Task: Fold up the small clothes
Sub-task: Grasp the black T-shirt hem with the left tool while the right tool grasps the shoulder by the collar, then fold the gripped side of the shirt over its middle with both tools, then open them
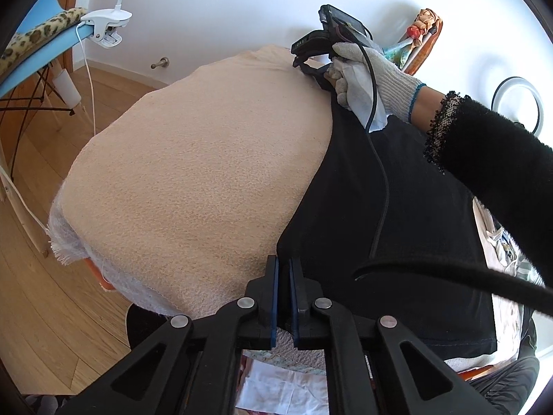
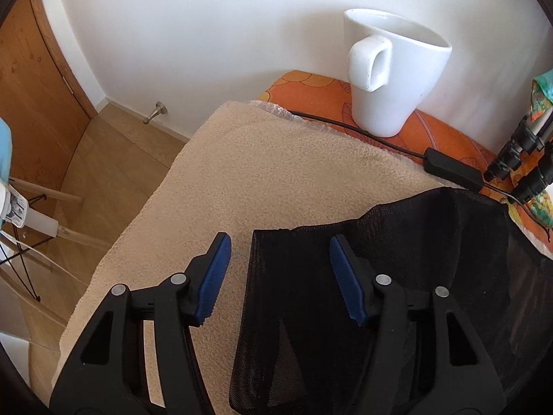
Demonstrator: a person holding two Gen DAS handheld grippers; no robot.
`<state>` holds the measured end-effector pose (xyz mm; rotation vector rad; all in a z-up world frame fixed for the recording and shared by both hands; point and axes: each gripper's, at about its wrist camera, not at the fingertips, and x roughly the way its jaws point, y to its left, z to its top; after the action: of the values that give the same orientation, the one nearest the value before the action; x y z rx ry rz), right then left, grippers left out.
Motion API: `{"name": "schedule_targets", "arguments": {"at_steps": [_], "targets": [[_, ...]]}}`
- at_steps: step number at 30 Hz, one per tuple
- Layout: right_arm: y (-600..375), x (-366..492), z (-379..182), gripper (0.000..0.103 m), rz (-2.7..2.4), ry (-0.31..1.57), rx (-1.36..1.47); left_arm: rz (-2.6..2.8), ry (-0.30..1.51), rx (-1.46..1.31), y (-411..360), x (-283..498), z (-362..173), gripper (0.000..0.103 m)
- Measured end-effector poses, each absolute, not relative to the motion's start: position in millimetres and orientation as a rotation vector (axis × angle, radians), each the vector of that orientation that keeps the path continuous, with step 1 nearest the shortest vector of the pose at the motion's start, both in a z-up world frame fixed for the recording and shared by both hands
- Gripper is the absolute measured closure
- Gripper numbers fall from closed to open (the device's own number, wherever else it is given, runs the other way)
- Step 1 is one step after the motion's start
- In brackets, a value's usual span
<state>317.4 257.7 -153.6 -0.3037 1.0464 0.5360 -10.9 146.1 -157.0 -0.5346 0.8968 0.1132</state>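
Observation:
A black mesh garment (image 1: 397, 190) lies flat on a beige towel (image 1: 207, 173) that covers the table. My left gripper (image 1: 283, 266) is shut on the garment's near left corner, where the dark cloth runs in between the blue pads. In the right wrist view my right gripper (image 2: 280, 242) stands open astride the left edge of the garment's (image 2: 414, 242) far end. One finger is over the towel (image 2: 276, 159), the other over the black cloth, and neither pad presses on it. A gloved hand (image 1: 373, 72) in a black sleeve holds that gripper.
A white mug (image 2: 390, 69) stands on an orange patterned cloth (image 2: 311, 93) against the wall behind the towel. A black cable with an adaptor (image 2: 452, 169) lies beside it. A blue chair (image 1: 45, 45) with a clip lamp (image 1: 107, 24) stands to the left over the wooden floor (image 1: 52, 294).

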Motion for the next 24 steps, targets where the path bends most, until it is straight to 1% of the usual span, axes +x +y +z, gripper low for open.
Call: {"name": "schedule_targets", "arguments": {"at_steps": [1, 3, 4, 5, 6, 8, 9, 10, 11, 13, 14, 15, 16, 24], "targets": [[259, 317, -153, 0.052, 0.525, 1.036, -0.337, 0.114, 0.894, -0.531, 146, -12, -156, 0.101], [258, 318, -152, 0.07, 0.514, 1.026, -0.37, 0.115, 0.881, -0.513, 144, -15, -153, 0.102], [256, 320, -151, 0.076, 0.508, 1.023, -0.375, 0.114, 0.877, -0.505, 143, -16, -152, 0.102], [253, 322, -150, 0.088, 0.507, 1.019, -0.376, 0.118, 0.874, -0.495, 143, -16, -151, 0.102], [250, 324, -150, 0.092, 0.511, 1.02, -0.367, 0.127, 0.871, -0.487, 143, -16, -151, 0.102], [246, 329, -150, 0.095, 0.519, 1.028, -0.343, 0.16, 0.876, -0.484, 146, -15, -151, 0.094], [244, 329, -149, 0.095, 0.519, 1.03, -0.337, 0.159, 0.878, -0.495, 147, -14, -151, 0.079], [244, 330, -149, 0.096, 0.519, 1.031, -0.335, 0.151, 0.878, -0.51, 148, -15, -152, 0.075], [244, 331, -148, 0.096, 0.521, 1.031, -0.334, 0.15, 0.882, -0.515, 149, -14, -154, 0.075], [240, 329, -145, 0.097, 0.532, 1.029, -0.324, 0.16, 0.891, -0.489, 148, -12, -157, 0.08], [238, 329, -143, 0.097, 0.538, 1.03, -0.311, 0.166, 0.893, -0.468, 145, -12, -157, 0.085], [237, 330, -142, 0.098, 0.542, 1.031, -0.295, 0.152, 0.9, -0.467, 144, -10, -158, 0.1], [234, 332, -141, 0.098, 0.546, 1.033, -0.28, 0.131, 0.902, -0.478, 143, -10, -159, 0.103], [201, 338, -115, 0.098, 0.572, 1.006, -0.15, 0.025, 0.813, -0.464, 126, -16, -132, 0.103]]}}
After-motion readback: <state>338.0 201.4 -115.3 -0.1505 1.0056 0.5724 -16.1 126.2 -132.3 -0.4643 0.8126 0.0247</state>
